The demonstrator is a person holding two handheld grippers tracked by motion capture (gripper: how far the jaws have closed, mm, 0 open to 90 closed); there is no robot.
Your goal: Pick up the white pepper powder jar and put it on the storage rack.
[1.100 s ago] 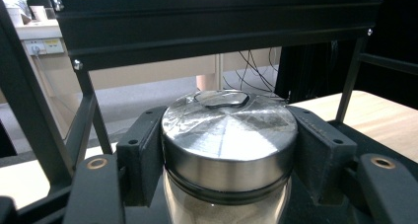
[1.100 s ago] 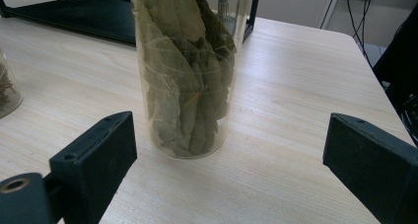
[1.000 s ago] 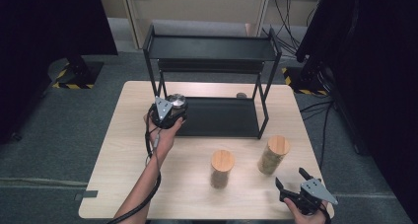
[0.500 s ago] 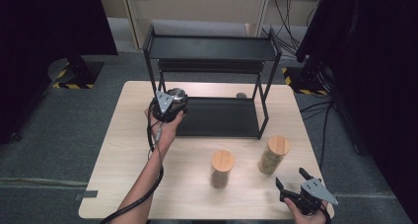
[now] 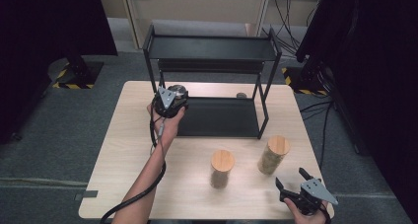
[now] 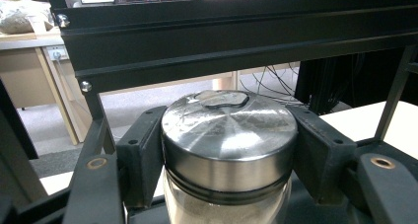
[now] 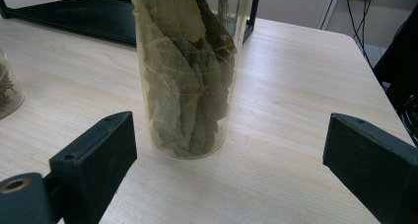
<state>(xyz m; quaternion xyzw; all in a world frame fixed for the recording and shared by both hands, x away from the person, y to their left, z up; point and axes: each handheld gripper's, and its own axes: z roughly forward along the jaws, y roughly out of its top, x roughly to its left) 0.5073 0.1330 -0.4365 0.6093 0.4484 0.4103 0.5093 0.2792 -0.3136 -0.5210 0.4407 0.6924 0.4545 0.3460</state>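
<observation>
Two black pads [image 6: 140,157] of our left gripper [image 5: 167,103] clamp the round steel-lidded glass jar [image 6: 229,135], centre frame under the black metal shelf rack [image 6: 236,36]; rigid, slick, breakable, so we judge gripping just below its lid safest.

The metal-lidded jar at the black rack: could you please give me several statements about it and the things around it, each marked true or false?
1. The left gripper is shut on the metal-lidded jar. True.
2. The right gripper grips the jar of bay leaves. False: its jaws stand open, apart from the glass on both sides.
3. The two wooden-lidded jars stand on the black rack. False: they stand on the wooden table in front of it.
4. The rack's top shelf is bare. True.
5. The metal-lidded jar is at the rack's left end in the high view. True.
</observation>
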